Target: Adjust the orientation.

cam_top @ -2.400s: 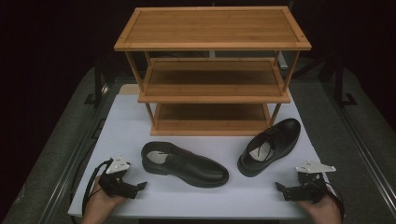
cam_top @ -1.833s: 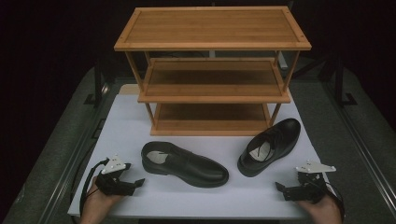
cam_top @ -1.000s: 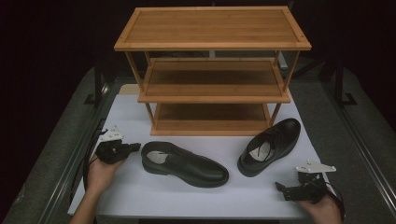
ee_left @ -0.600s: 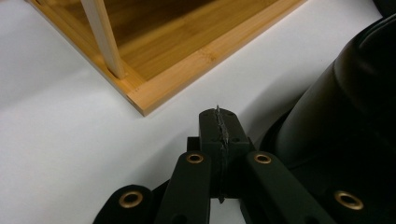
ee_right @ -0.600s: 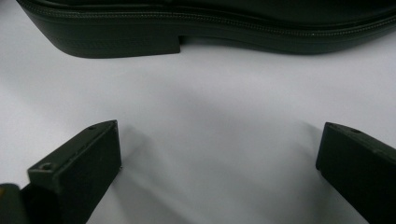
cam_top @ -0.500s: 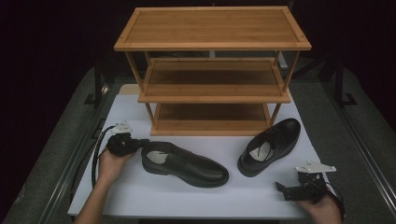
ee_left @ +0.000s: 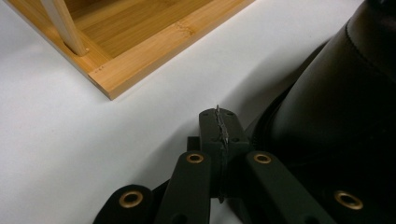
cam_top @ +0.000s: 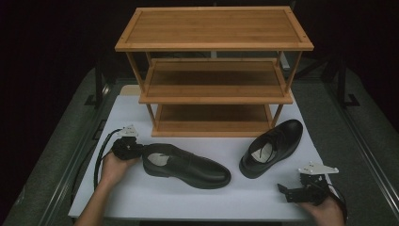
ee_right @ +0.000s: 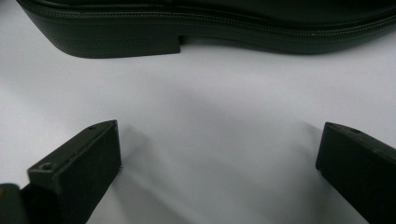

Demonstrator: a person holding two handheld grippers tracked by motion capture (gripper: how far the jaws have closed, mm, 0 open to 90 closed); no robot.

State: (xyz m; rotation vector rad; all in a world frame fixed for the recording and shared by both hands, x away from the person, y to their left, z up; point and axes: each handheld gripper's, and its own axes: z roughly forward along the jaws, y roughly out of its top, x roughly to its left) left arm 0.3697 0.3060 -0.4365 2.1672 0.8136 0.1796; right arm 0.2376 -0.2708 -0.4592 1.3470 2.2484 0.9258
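Nearby, the clenched left hand-held gripper [cam_top: 137,149] meets the left shoe [cam_top: 187,165]'s heel beside the rack [cam_top: 214,70]; the right hand-held gripper [cam_top: 285,190] gapes.

Two black shoes are counted on one white table [cam_top: 141,193]: a left shoe [cam_top: 188,165] and a right shoe [cam_top: 273,148]. One wooden rack [cam_top: 214,70] with three shelves is seen. Two grippers are held, a left gripper [cam_top: 136,149] and a right gripper [cam_top: 287,192].

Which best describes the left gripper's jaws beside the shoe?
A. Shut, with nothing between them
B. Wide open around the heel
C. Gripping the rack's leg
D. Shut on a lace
A: in the left gripper view the left gripper has its jaws pressed together, empty, just beside the heel of the shoe.
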